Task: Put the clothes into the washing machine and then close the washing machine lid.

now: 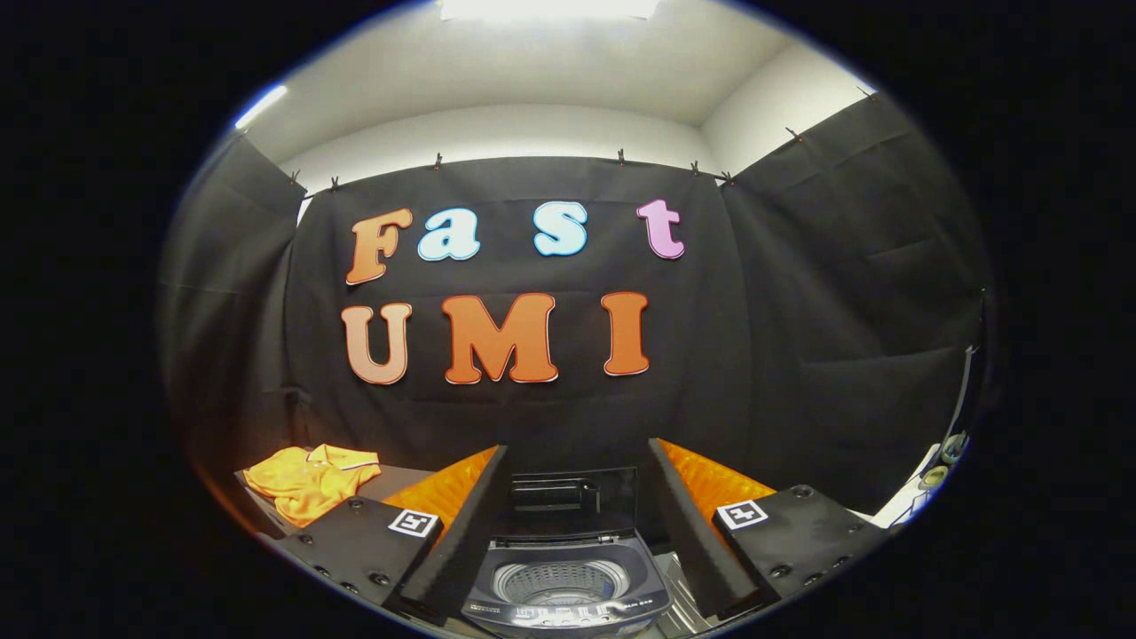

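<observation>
A small top-loading washing machine stands just ahead of my fingers, seen between them. Its dark lid is raised upright behind the round drum opening, whose perforated basket looks bare. An orange polo shirt lies crumpled on a grey surface beyond my left finger, to the left of the machine. My gripper is open wide, fingers apart on either side of the machine, holding nothing.
The black cloth wall hangs close behind the machine and wraps both sides. The grey surface under the shirt reaches toward the machine. A few small white and pale items sit at the far right, beyond my right finger.
</observation>
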`<state>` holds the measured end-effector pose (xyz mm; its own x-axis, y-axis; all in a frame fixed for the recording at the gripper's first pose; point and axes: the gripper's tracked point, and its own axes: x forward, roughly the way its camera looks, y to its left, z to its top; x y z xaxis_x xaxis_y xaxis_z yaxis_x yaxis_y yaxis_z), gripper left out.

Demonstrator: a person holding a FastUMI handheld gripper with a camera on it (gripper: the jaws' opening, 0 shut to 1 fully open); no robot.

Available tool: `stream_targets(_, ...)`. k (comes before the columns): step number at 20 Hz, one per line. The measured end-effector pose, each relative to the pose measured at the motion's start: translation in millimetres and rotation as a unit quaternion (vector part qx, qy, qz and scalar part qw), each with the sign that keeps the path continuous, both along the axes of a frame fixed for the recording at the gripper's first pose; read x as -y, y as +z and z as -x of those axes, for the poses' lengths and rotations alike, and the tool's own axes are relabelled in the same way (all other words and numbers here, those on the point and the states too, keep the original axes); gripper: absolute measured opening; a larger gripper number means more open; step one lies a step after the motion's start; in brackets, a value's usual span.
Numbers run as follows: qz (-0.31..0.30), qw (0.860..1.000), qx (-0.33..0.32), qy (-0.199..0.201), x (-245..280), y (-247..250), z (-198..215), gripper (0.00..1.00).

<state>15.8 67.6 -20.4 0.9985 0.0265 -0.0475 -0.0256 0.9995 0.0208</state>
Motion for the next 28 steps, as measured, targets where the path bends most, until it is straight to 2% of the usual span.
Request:
stream_targets(3, -0.006, 1.0, 0.0, -0.002, -8.4, -1.0, 1.1, 0.98)
stream_targets(10, -0.078, 0.997, 0.024, 0.01, -33.0, 16.8, 6.2, 0.98)
stream_targets(16, -0.045, 0.998, -0.031, -0.001, -57.6, -7.4, -8.9, 0.98)
stream_targets(23, -0.067, 0.993, -0.044, 0.082, -169.3, -0.3, -47.3, 0.98)
stream_targets(28, -0.043, 0.984, -0.061, 0.16, -288.5, -6.5, -75.0, 0.98)
